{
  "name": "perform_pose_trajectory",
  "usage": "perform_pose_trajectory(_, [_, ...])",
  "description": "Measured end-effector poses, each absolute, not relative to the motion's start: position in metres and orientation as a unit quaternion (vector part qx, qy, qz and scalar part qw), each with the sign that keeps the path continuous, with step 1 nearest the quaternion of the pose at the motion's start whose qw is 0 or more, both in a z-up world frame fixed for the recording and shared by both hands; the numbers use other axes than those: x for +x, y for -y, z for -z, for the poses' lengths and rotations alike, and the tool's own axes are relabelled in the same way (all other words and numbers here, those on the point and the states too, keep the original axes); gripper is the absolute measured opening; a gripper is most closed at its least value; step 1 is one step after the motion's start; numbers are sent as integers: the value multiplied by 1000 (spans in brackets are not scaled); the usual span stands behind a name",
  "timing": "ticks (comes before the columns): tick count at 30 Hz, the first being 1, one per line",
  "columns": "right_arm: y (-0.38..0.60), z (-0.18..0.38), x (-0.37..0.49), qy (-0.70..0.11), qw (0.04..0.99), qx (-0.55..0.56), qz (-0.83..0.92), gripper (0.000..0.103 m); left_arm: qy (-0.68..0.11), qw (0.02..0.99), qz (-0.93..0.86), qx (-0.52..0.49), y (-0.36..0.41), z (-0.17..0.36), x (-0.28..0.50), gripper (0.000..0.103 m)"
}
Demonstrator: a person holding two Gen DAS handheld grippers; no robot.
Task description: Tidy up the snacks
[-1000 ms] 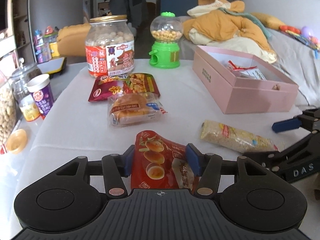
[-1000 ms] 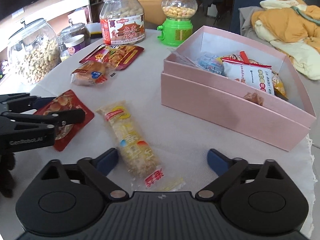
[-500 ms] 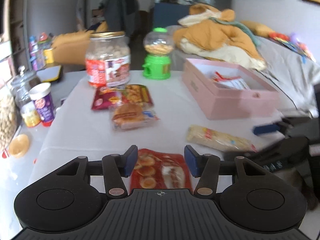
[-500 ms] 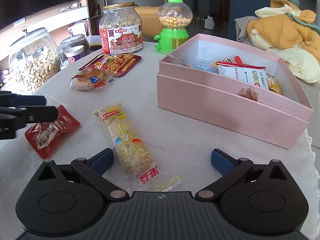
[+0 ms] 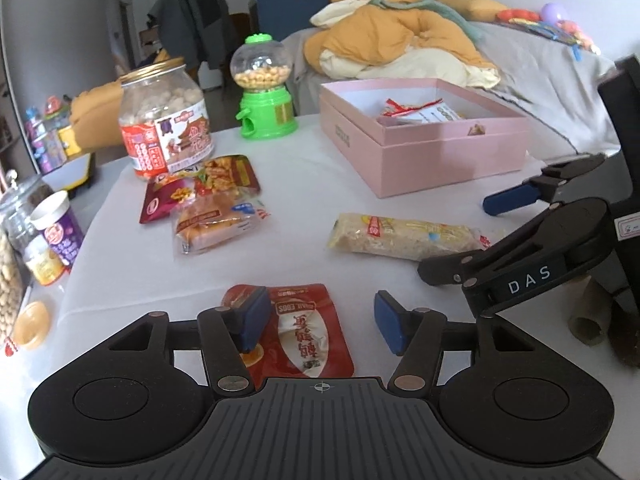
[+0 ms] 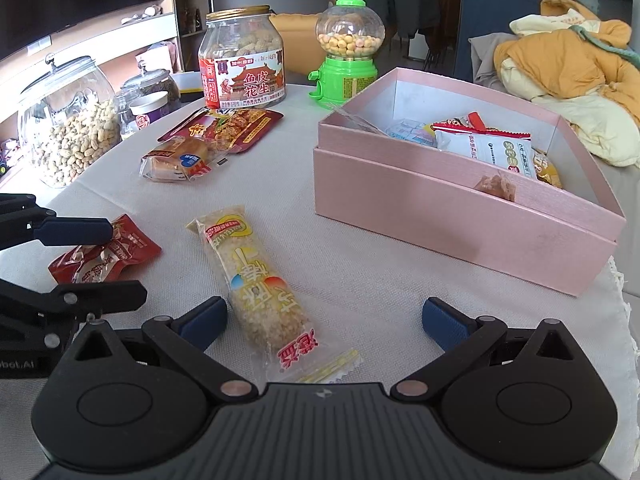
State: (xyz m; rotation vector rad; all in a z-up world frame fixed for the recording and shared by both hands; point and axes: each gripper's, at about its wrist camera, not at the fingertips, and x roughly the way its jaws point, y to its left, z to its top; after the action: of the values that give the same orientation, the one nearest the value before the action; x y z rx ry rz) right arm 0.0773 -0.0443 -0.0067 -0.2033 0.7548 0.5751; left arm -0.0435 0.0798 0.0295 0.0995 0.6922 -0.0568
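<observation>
Now the red packet (image 5: 298, 328) lies flat on the table near the pink box (image 5: 432, 156).
Left gripper (image 5: 316, 326) opens around it without pinching, letting go; a second ago the packet stood tilted between closer pads. Right gripper (image 6: 324, 322) is spread wide over the long rice bar (image 6: 252, 280), ready for a grab.

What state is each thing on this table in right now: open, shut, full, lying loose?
Pink box: lid off, partly filled.
Peanut jar: lidded, upright.
Red pouch: flat, between opening jaws, ungripped.
Left gripper: opening.
Right gripper: open.
Rice bar: lying loose.
</observation>
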Motion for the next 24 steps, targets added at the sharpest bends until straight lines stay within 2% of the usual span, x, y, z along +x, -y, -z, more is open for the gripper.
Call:
perform_pose_trajectory(2, [44, 7, 77, -363, 885, -98, -276, 103, -330, 943, 2, 48, -85, -31, -47, 60])
perform_pose_trajectory(8, [44, 7, 77, -363, 885, -97, -276, 103, -337, 940, -18, 53, -97, -27, -45, 67])
perform_pose_trajectory(11, [44, 7, 77, -363, 884, -97, -276, 103, -355, 933, -27, 53, -100, -20, -40, 79])
perform_pose_trajectory(12, [44, 7, 78, -364, 884, -98, -277, 103, -358, 932, -26, 42, -102, -18, -40, 79])
perform_pose_trajectory(14, [44, 7, 77, -365, 883, -99, -278, 103, -360, 933, -20, -1, -113, -17, -40, 78])
perform_pose_trajectory(20, [44, 4, 77, -372, 876, -107, -289, 103, -351, 936, -3, -32, -114, -17, -51, 77])
perform_pose_trajectory(23, [44, -8, 73, -354, 870, -90, -330, 92, -340, 940, 4, -39, -110, -15, -57, 77])
perform_pose_trajectory(24, [40, -13, 72, -345, 872, -93, -335, 92, -340, 940, 2, -37, -109, -16, -57, 77])
